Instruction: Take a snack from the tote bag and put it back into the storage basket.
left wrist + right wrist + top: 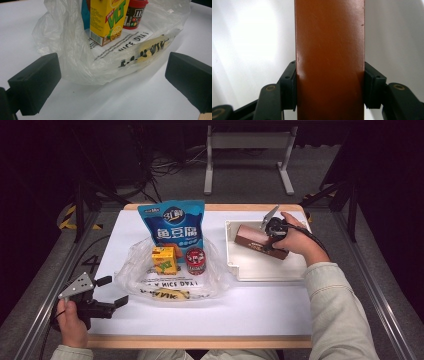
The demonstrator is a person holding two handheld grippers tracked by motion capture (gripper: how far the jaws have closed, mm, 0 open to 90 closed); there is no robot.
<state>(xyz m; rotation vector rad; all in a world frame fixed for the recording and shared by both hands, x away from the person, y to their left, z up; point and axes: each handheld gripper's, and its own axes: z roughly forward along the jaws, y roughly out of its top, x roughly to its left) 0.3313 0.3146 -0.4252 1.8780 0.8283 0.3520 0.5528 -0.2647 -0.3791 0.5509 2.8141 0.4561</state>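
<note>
Box [260, 241], brown and long, is pinched across its width by the right gripper [274, 236]; in the right gripper view both pads are pressed flat against its sides. It is held in the white tray [265, 270] at about two o'clock on the table [200, 315]. The left gripper [115, 291], at eight o'clock, is held with jaws spread wide and nothing between them, just short of the clear plastic bag [150, 280]. Inside that bag a yellow juice carton [164, 259] and a red-lidded tub [195, 261] are seen upright, with a blue snack pouch [173, 222] at twelve o'clock behind them.
</note>
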